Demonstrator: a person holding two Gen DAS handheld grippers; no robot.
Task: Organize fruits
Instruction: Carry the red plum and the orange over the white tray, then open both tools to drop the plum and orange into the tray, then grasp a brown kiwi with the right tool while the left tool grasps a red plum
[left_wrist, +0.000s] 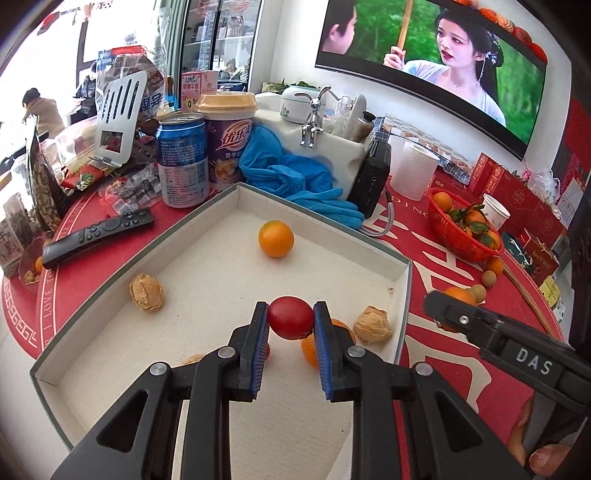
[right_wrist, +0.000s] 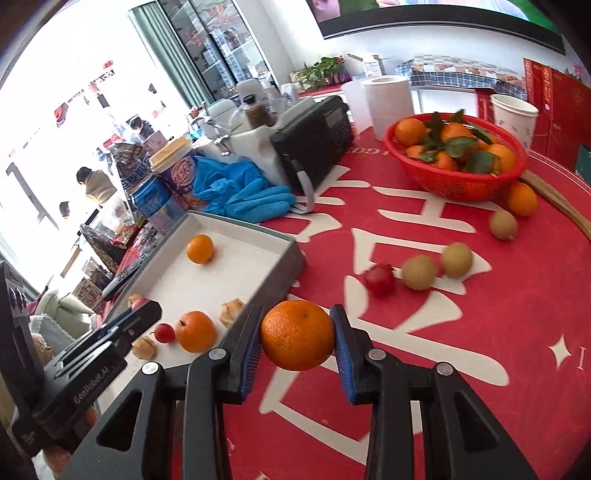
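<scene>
My left gripper (left_wrist: 290, 318) is shut on a red tomato (left_wrist: 290, 317) and holds it above the white tray (left_wrist: 400, 273). In the tray lie an orange (left_wrist: 276, 238), a second orange (left_wrist: 310, 347) under the gripper, and two papery husked fruits (left_wrist: 146, 292) (left_wrist: 372, 325). My right gripper (right_wrist: 297, 338) is shut on an orange (right_wrist: 297, 334), held above the red tablecloth just right of the tray (right_wrist: 284, 254). On the cloth lie a red tomato (right_wrist: 379, 278), three brownish round fruits (right_wrist: 419, 272) (right_wrist: 456, 259) (right_wrist: 502, 224) and an orange (right_wrist: 521, 199).
A red basket (right_wrist: 458, 181) of leafy oranges stands at the back right, beside a paper cup (right_wrist: 513, 114). Blue gloves (left_wrist: 291, 177), a black radio (right_wrist: 314, 136), a can (left_wrist: 181, 158), a drink cup (left_wrist: 227, 136) and a remote (left_wrist: 98, 234) crowd the tray's far side.
</scene>
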